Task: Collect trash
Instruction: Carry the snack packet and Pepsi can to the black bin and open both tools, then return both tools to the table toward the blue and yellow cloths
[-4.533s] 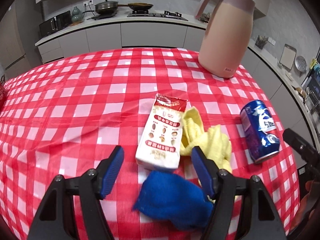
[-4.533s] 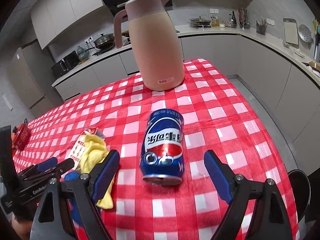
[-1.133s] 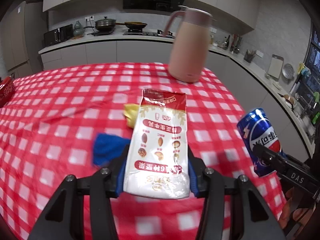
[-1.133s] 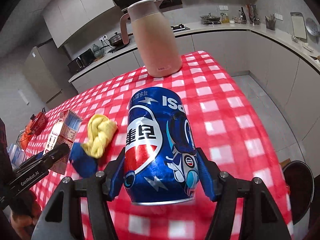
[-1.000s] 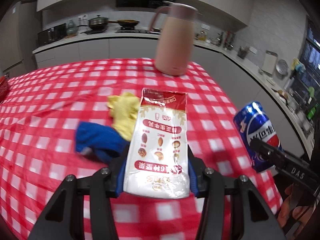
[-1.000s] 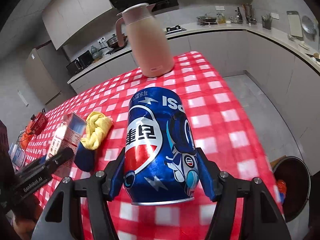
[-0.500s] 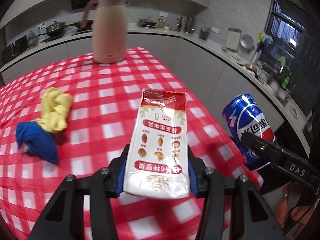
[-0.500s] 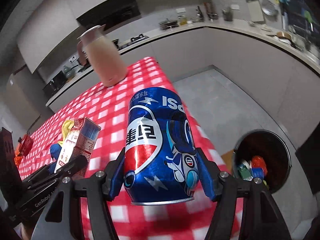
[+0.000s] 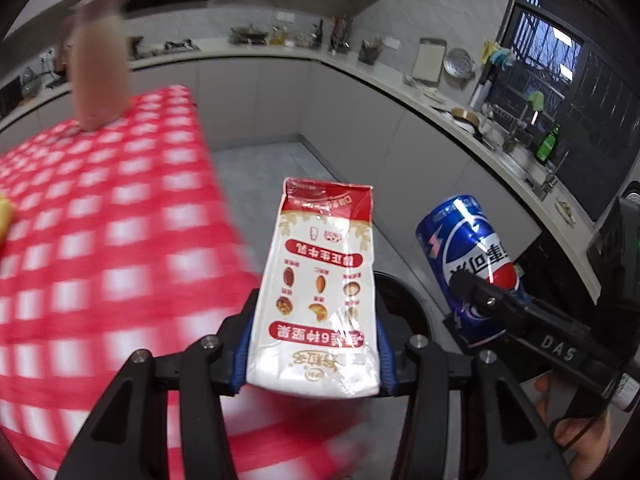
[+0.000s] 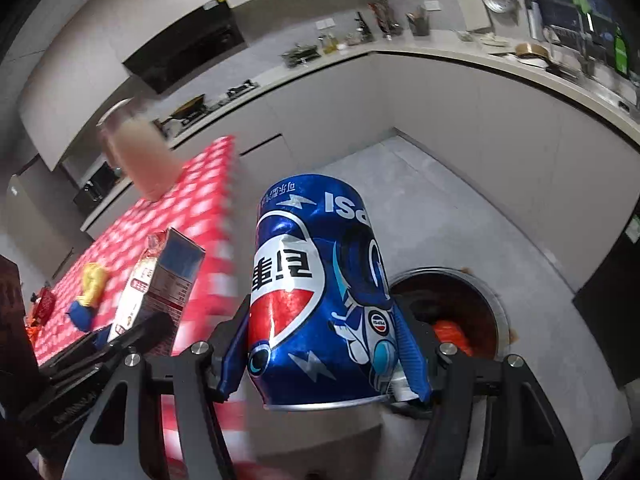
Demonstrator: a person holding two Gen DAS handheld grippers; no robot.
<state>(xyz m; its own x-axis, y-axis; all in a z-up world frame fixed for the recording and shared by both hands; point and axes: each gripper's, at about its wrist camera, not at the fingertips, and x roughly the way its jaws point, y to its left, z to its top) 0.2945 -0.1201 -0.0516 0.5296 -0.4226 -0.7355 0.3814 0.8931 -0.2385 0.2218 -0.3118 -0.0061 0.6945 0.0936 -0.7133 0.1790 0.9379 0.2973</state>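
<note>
The left gripper [image 9: 314,354] has its blue-padded fingers [image 9: 243,350] clenched on the lower end of a white and red nut-milk carton [image 9: 320,292], held off the desk [image 9: 100,240] and out past its edge. The right gripper [image 10: 326,354] grips a blue Pepsi can [image 10: 320,292] around its base, also in the air.

Both pieces of trash are lifted and being carried to the round trash bin [image 10: 490,312] on the grey floor; in the right wrist view its open mouth, with orange and red rubbish inside, sits just behind the can. The step in hand looks like the carry-over. Next, each load needs to be brought above the bin's opening and the fingers released, probably one at a time so neither piece hits the rim.

The can shows "PEPSI" lettering, Chinese characters on the red-white-blue globe and a small astronaut figure. The carton carries Chinese text in red bands, upside down to the camera, with the figure "6" and pictures of nuts. The right gripper's body reads "DAS" in the left wrist view.
</note>
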